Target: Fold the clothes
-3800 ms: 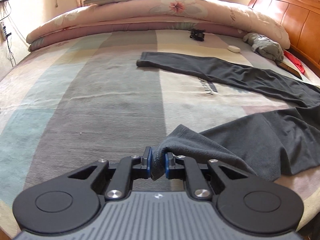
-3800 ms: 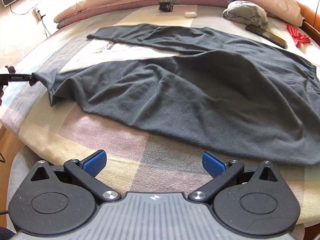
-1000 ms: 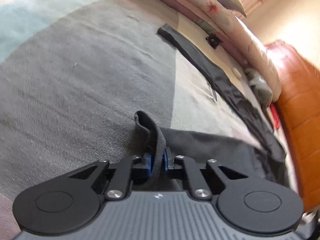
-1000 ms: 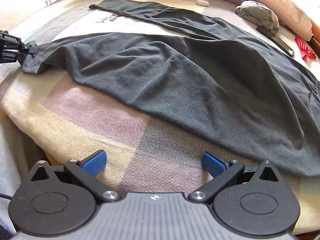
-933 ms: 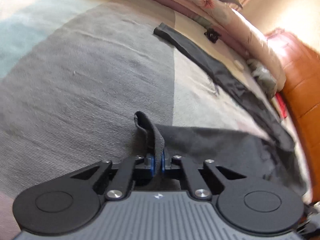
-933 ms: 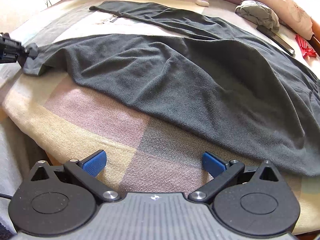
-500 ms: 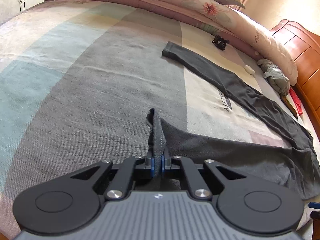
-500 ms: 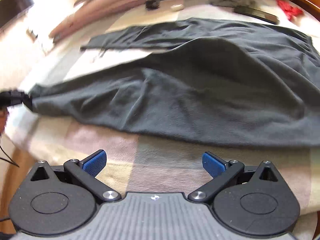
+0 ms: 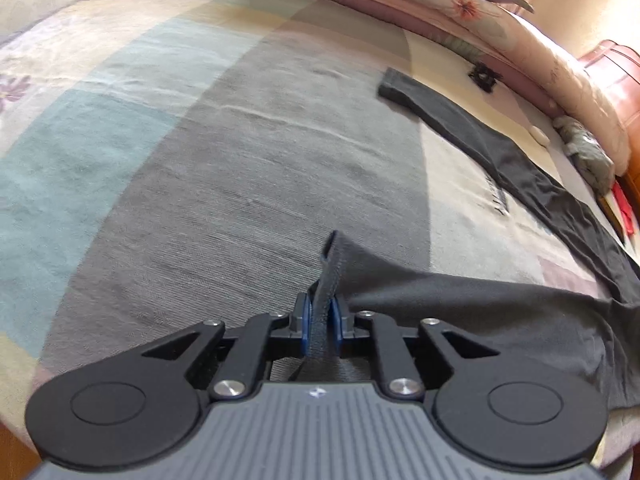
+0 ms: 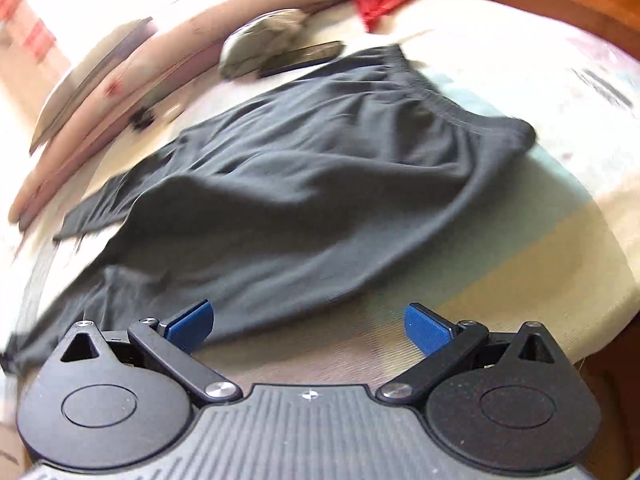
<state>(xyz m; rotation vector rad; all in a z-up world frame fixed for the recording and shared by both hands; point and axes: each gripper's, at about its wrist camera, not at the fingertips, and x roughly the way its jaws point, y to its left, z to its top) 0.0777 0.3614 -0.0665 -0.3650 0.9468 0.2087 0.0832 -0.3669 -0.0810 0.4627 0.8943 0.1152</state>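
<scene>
Dark grey trousers (image 10: pixel 320 184) lie spread on the patchwork bedspread (image 9: pixel 200 184), waistband (image 10: pixel 452 112) to the right in the right wrist view. My left gripper (image 9: pixel 320 320) holds the cuff (image 9: pixel 330 264) of the near leg just above the bed. The cuff stands between the blue pads while the jaws are opening. The other leg (image 9: pixel 480 140) lies flat farther back. My right gripper (image 10: pixel 308 324) is open and holds nothing. It hovers over the bedspread at the near hem of the trousers, whose fabric runs behind its left pad.
A folded quilt and pillows (image 9: pixel 500 28) line the far side, and a wooden headboard (image 9: pixel 616 72) stands at the right. A grey-green bundle (image 10: pixel 264 40), a dark flat object (image 10: pixel 304 58), red pieces (image 10: pixel 380 4) and a small black item (image 9: pixel 484 76) lie near them. The bed edge (image 10: pixel 600 320) drops off at the right.
The right gripper swept sideways and rolled, so its view now faces the waistband end. The left gripper's pads stand slightly wider around the cuff, and it rose a little.
</scene>
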